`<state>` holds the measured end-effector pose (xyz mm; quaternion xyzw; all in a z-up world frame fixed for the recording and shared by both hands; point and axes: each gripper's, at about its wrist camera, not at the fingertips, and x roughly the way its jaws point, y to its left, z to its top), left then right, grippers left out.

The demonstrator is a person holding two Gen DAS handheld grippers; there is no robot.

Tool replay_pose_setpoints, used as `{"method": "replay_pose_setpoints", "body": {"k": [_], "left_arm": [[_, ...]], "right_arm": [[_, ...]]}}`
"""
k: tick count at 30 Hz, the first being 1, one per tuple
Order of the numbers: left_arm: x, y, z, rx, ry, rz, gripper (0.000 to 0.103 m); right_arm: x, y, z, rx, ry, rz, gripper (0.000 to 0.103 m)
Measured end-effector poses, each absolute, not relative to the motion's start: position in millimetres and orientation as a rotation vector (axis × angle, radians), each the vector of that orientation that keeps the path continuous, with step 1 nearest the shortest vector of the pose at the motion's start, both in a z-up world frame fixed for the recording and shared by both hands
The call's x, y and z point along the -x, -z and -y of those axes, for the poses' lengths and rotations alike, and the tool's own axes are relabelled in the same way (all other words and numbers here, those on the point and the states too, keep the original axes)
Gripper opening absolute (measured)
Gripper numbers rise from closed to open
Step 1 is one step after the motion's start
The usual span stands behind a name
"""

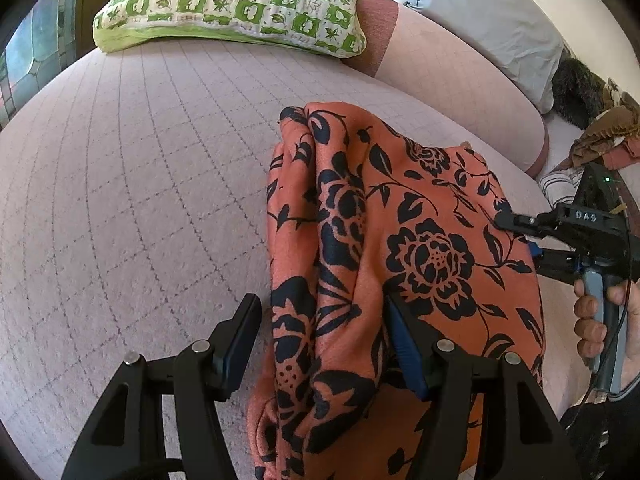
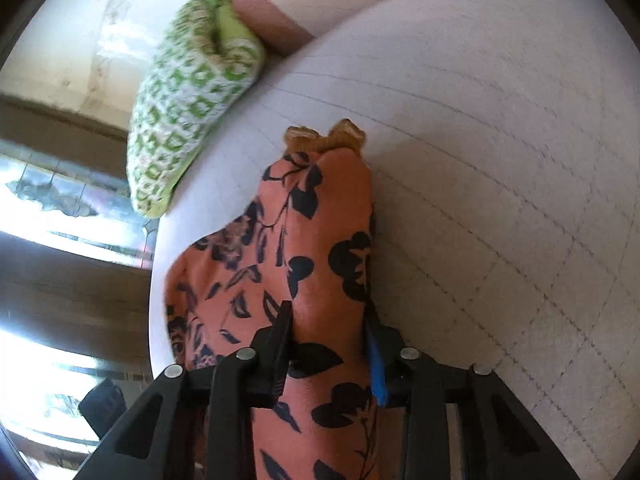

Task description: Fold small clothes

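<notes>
Nearest the left wrist camera, the left gripper (image 1: 320, 344) stands well open, its two black fingers straddling a bunched ridge of one orange garment (image 1: 400, 240) printed with dark flowers. The left finger rests on bare bedding; the right one, faced with a blue pad, lies against the cloth. Whether the pads press it cannot be told.

The garment lies heaped on a pale grid-lined bedspread (image 1: 140, 200), from the frame's centre toward 5 o'clock. At 3 o'clock the right gripper (image 1: 516, 236) reaches onto the cloth's edge, with a person's hand (image 1: 596, 320) on its handle.

In the right wrist view, the right gripper (image 2: 328, 340) has its jaws partly closed around a thick fold of the garment (image 2: 312, 264), both fingers against the fabric. A tan frill shows at the garment's far end, at 12 o'clock.

One green-and-white checked pillow (image 1: 236, 4) sits at 11 o'clock, one pink pillow (image 1: 452, 80) and one grey pillow (image 1: 496, 16) toward 1 o'clock. A pile of other clothes (image 1: 600, 136) lies at 2 o'clock.
</notes>
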<state>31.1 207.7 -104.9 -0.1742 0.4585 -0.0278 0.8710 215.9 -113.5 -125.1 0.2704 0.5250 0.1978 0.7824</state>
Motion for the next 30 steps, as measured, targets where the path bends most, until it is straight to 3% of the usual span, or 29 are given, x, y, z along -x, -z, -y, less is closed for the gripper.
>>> {"method": "replay_pose_setpoints", "body": {"k": [1,2,3,7,9,13,16,17,18,24,25,26,27,30], "left_arm": [[-31.1,104.9,-207.5,0.364,0.059,-0.958,0.065],[-30.7,104.6,-206.0,0.362,0.059,-0.957,0.065],[-30.8,104.3,-205.3,0.358,0.059,-0.956,0.065],[-32.0,105.0,-204.0,0.364,0.062,-0.958,0.065],[-32.2,105.8,-204.1,0.368,0.064,-0.957,0.065],[-30.7,105.1,-206.2,0.374,0.073,-0.952,0.065],[-22.2,95.6,-213.7,0.395,0.076,-0.924,0.065],[-15.5,88.8,-219.1,0.407,0.071,-0.900,0.065],[-11.3,84.5,-222.7,0.420,0.074,-0.889,0.065],[14.3,99.4,-239.4,0.611,0.174,-0.981,0.067],[15.7,104.2,-235.3,0.584,0.175,-1.009,0.065],[16.9,106.2,-230.8,0.525,0.165,-1.025,0.036],[17.0,107.9,-229.4,0.502,0.163,-1.043,0.023],[19.8,111.6,-239.7,0.587,0.205,-1.061,0.021]], "right_arm": [[-216.7,121.9,114.5,-0.582,-0.423,-1.134,0.052],[-218.6,119.5,118.5,-0.604,-0.412,-1.115,0.069],[-221.5,118.9,120.6,-0.620,-0.392,-1.096,0.073],[-244.0,123.3,125.0,-0.701,-0.395,-1.070,0.072],[-259.9,141.7,116.9,-0.697,-0.407,-1.148,0.025],[-255.1,145.4,119.1,-0.722,-0.361,-1.120,0.023],[-234.7,132.1,127.3,-0.718,-0.389,-1.077,0.041],[-224.9,126.0,132.1,-0.694,-0.367,-1.071,0.067],[-214.4,120.0,136.4,-0.672,-0.349,-1.060,0.076],[-127.5,113.2,129.5,-0.590,-0.447,-1.078,0.076],[-121.3,116.7,128.2,-0.590,-0.452,-1.087,0.076],[-115.8,119.7,125.0,-0.582,-0.461,-1.094,0.076],[-110.7,122.2,121.0,-0.542,-0.447,-1.101,0.076],[-102.1,126.1,121.5,-0.522,-0.425,-1.101,0.076]]}}
